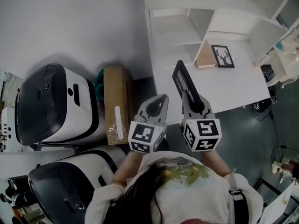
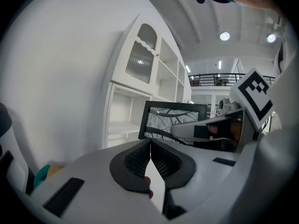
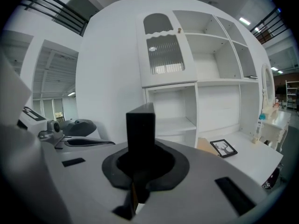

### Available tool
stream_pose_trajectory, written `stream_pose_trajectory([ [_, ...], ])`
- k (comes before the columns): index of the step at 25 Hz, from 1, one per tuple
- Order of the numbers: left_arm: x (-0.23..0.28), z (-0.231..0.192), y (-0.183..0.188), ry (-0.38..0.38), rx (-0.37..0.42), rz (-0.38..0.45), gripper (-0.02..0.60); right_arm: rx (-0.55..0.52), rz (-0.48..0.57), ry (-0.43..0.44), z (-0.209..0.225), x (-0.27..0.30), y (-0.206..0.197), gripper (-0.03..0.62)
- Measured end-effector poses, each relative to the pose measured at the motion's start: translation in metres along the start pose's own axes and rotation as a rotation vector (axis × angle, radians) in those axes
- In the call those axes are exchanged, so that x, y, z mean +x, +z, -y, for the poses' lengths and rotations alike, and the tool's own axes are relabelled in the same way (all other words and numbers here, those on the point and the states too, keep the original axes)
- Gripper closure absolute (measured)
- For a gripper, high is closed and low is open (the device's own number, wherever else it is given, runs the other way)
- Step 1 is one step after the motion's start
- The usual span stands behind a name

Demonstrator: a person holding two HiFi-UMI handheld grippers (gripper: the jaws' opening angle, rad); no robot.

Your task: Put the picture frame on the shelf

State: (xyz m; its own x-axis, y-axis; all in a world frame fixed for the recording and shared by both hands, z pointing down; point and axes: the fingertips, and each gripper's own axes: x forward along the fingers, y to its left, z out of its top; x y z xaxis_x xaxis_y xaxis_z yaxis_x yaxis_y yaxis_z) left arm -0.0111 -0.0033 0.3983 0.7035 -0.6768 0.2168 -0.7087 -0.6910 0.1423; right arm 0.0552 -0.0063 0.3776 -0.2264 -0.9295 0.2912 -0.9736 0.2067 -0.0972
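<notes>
My right gripper (image 1: 188,95) is shut on the lower edge of a black picture frame (image 1: 180,78), which it holds upright above the left end of a white desk (image 1: 233,90). In the right gripper view the frame (image 3: 140,125) shows edge-on, rising out of the jaws of the right gripper (image 3: 139,161). The left gripper (image 1: 162,98) hovers just left of it, shut and holding nothing; in its own view the left gripper (image 2: 150,147) has its pads pressed together, and the frame's branch print (image 2: 163,120) is visible. The white shelf unit (image 1: 180,29) stands ahead, with open compartments (image 3: 173,122).
A second black frame with an antler print (image 1: 223,56) lies on the desk beside a leaning brown board (image 1: 204,59). Left of the desk stand a cardboard box (image 1: 117,99) and two white-and-black machines (image 1: 51,104). The white wall is at the far left.
</notes>
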Motion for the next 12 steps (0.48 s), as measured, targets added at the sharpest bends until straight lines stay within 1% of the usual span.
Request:
stream_pose_trajectory([
  [5, 0.016, -0.022, 0.001, -0.022, -0.013, -0.005, 0.551, -0.007, -0.011, -0.049, 0.007, 0.028, 0.002, 0.557],
  [12, 0.031, -0.041, 0.008, -0.047, 0.002, 0.007, 0.551, -0.002, -0.009, -0.103, 0.019, 0.053, 0.006, 0.557],
])
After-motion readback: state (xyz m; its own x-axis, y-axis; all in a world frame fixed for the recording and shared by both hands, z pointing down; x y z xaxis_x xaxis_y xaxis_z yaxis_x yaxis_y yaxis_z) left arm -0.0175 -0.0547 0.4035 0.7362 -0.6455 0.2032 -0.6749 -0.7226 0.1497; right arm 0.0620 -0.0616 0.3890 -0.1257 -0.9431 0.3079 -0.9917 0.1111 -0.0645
